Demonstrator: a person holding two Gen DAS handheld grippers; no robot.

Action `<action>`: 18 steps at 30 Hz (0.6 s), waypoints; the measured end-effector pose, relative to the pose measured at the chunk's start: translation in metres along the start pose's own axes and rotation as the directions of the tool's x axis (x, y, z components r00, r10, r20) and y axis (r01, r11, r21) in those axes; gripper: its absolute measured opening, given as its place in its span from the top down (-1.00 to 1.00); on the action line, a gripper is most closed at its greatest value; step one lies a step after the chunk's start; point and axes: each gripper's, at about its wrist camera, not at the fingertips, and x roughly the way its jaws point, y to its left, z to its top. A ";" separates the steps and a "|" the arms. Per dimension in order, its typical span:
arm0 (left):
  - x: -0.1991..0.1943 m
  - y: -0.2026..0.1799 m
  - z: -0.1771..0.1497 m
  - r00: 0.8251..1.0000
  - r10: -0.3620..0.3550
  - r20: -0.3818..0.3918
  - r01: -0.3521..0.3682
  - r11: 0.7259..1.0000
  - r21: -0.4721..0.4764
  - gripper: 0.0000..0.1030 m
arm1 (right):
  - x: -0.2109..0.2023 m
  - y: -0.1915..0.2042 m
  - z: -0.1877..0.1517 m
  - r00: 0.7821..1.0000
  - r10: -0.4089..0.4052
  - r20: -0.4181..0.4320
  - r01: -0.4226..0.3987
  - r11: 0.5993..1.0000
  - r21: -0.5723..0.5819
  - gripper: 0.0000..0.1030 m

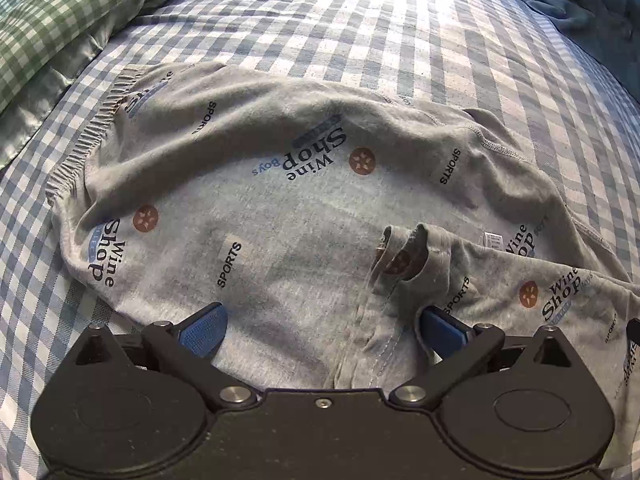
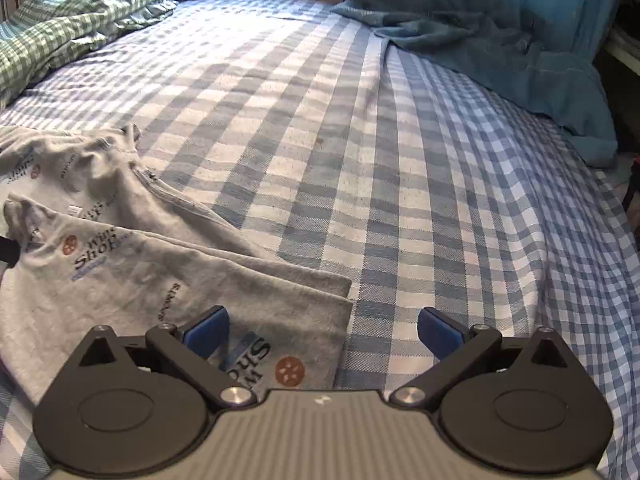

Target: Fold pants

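Observation:
Grey printed pants (image 1: 280,208) lie spread on the checked bed sheet, with the elastic waistband (image 1: 92,128) at the far left and a bunched fold of fabric (image 1: 404,256) near the crotch seam. My left gripper (image 1: 322,326) is open just above the pants' near middle, holding nothing. In the right wrist view the pant legs (image 2: 140,272) run to the left, and the leg cuffs (image 2: 340,312) end between my fingers. My right gripper (image 2: 323,330) is open over the cuff edge, empty.
The blue and white checked sheet (image 2: 380,160) covers the bed. A green checked pillow (image 1: 52,24) lies at the far left, also in the right wrist view (image 2: 72,28). A blue blanket (image 2: 520,52) is heaped at the far right.

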 end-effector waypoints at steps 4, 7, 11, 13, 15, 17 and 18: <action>-0.001 -0.003 0.000 1.000 0.023 -0.004 -0.023 0.999 -0.029 -0.99 | 0.016 -0.022 0.003 0.998 0.040 -0.049 -0.037 0.998 0.056 -0.99; -0.006 -0.003 0.002 1.000 0.028 -0.013 -0.029 0.998 -0.053 -0.98 | 0.016 -0.033 0.002 0.996 0.066 -0.062 -0.061 0.995 0.080 -0.99; -0.026 -0.001 -0.003 0.999 0.037 0.034 -0.035 0.996 -0.077 -0.98 | 0.003 -0.038 0.002 0.997 0.066 -0.048 -0.062 0.995 0.078 -0.99; -0.033 0.000 -0.009 0.999 0.038 0.038 -0.035 0.996 -0.083 -0.98 | -0.004 -0.040 0.002 0.996 0.075 -0.050 -0.070 0.993 0.094 -0.99; -0.037 0.000 -0.017 0.999 0.038 0.036 -0.035 0.996 -0.079 -0.98 | -0.012 -0.042 -0.002 0.995 0.084 -0.055 -0.077 0.990 0.118 -0.99; -0.037 -0.001 -0.026 0.999 0.049 0.018 -0.048 0.997 -0.058 -0.98 | -0.020 -0.039 -0.006 0.994 0.093 -0.061 -0.084 0.987 0.139 -0.99; -0.034 -0.002 -0.031 0.998 0.060 0.000 -0.060 0.997 -0.046 -0.98 | -0.024 -0.037 -0.009 0.993 0.095 -0.064 -0.085 0.986 0.145 -0.99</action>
